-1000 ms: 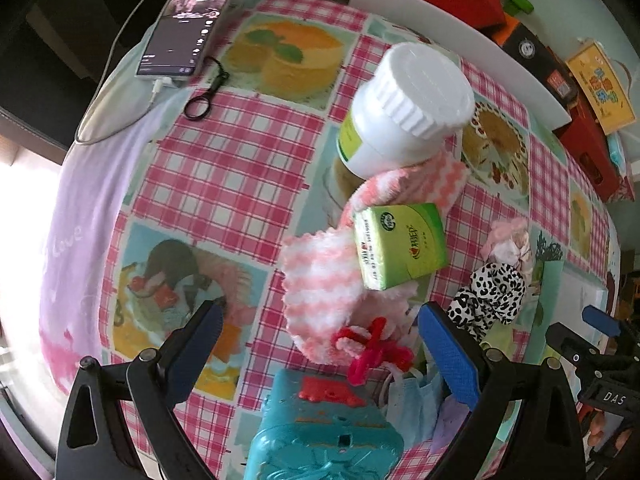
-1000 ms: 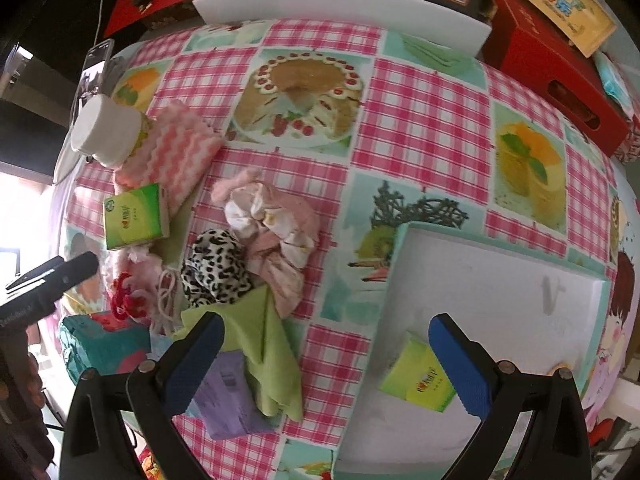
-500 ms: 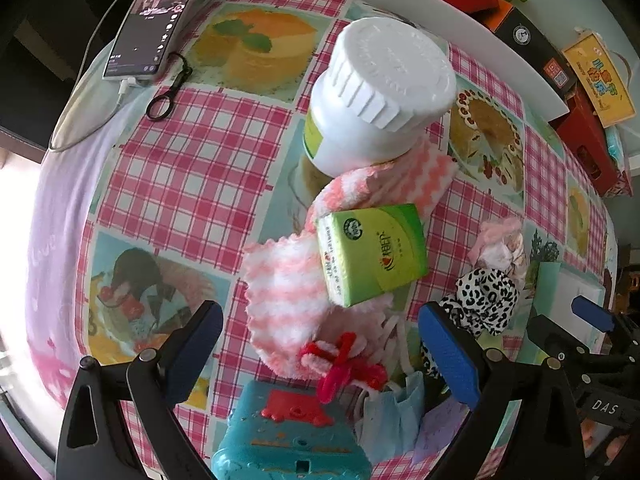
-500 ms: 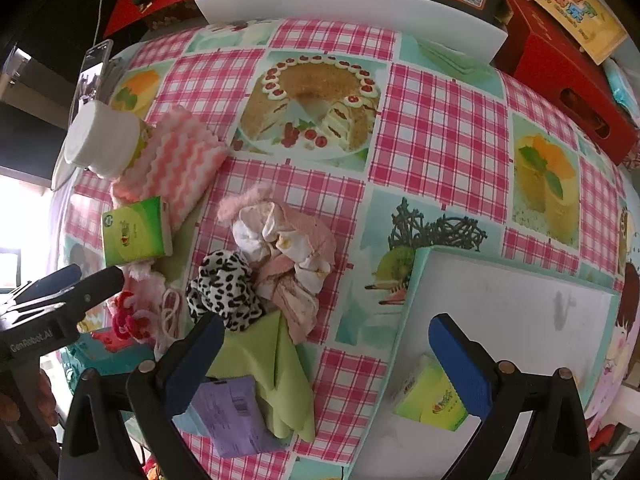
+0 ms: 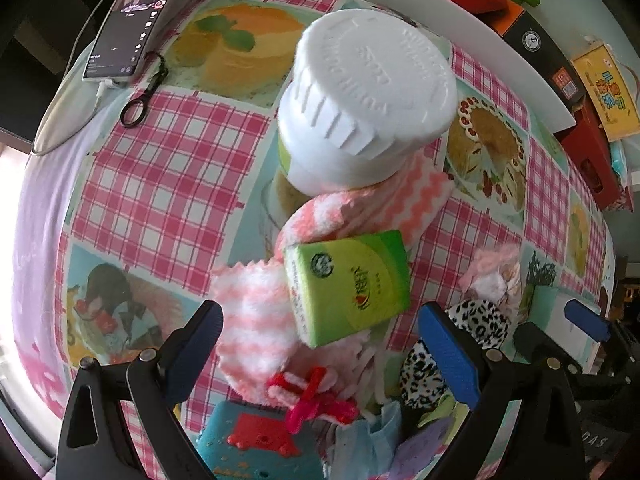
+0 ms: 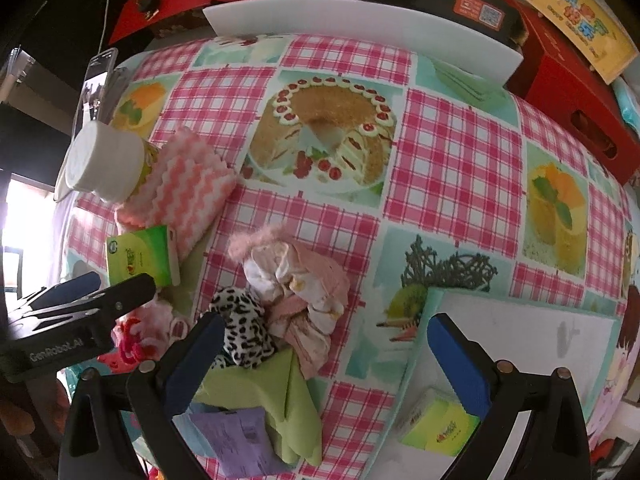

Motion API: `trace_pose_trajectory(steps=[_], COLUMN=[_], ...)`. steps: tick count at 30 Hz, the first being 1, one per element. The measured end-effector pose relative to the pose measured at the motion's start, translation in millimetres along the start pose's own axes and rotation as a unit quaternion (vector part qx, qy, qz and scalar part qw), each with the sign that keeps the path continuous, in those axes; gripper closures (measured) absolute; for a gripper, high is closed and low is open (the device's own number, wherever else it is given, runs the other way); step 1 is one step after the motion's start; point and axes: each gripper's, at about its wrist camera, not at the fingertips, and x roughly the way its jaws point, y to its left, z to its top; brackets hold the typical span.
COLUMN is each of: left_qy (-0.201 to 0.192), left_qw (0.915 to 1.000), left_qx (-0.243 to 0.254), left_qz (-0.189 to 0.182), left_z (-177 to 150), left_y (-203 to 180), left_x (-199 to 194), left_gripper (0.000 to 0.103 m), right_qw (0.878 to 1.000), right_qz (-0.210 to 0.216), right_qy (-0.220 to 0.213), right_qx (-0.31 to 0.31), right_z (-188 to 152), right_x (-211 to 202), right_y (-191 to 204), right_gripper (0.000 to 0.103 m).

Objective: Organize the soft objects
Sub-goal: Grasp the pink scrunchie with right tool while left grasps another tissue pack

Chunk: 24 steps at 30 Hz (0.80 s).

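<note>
Between left tongs (image 5: 320, 344): tissue pack (image 5: 348, 286)

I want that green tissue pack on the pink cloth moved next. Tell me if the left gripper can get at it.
Probably yes. The left gripper is open, and the green tissue pack lies atop the pink striped cloth directly ahead between its fingers. The white-capped bottle stands behind it, not in the way.

left hand-held gripper (image 5: 320, 350) — closer to tissue pack (image 5: 348, 286) | jaws unchanged

Left claw (image 5: 320, 344) spread wide, nothing gripped between its blue pads. Right claw (image 6: 320, 354) likewise wide apart and unloaded, angled down, left claw at its left.
</note>
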Motion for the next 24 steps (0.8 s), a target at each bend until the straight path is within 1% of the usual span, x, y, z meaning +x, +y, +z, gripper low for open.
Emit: trace_pose_trajectory(steps=[3,6,8,9,13,16,20,22,24], left_qy=[0.0,0.001,-0.002,-0.003,-0.011,-0.012,-0.012,-0.01,-0.009], left_qw=[1.0,1.0,1.0,1.0,0.9996,0.9995,0.9994,0.9994,0.9994], left_qx=[-0.003,-0.001,-0.002,-0.002,-0.001,-0.004,0.006,0.008,0.01], left_qz=[-0.003,0.001,0.007,0.009,0.025,0.029,0.033,0.032,0.031], left_z=[6,15,20,18,26,29,36,37,39], left_y=[-7,-15,-21,-22,-32,-37,-46,-51,-54], left_x=[5,12,15,17,23,29,38,42,45], left_gripper=[0.005,0.005,0.005,0.005,0.005,0.005,0.006,0.007,0.011], right_qw=[1.0,1.0,1.0,1.0,1.0,1.0,1.0,1.0,1.0], right_qz=[0.004,0.006,0.004,0.005,0.006,0.0,-0.002,0.003,0.008], right_qy=[-0.002,-0.001,-0.001,-0.002,-0.008,-0.015,-0.019,-0.016,-0.013], right_qx=[-0.003,-0.006,-0.005,-0.004,-0.002,-0.008,-0.013,-0.013,-0.013], right_z=[5,2,2,2,6,9,11,11,9], right_x=[1,9,10,12,17,20,25,30,36], right_y=[2,8,12,12,10,8,8,6,5], right_gripper=[0.003,0.004,0.008,0.01,0.016,0.019,0.021,0.027,0.03])
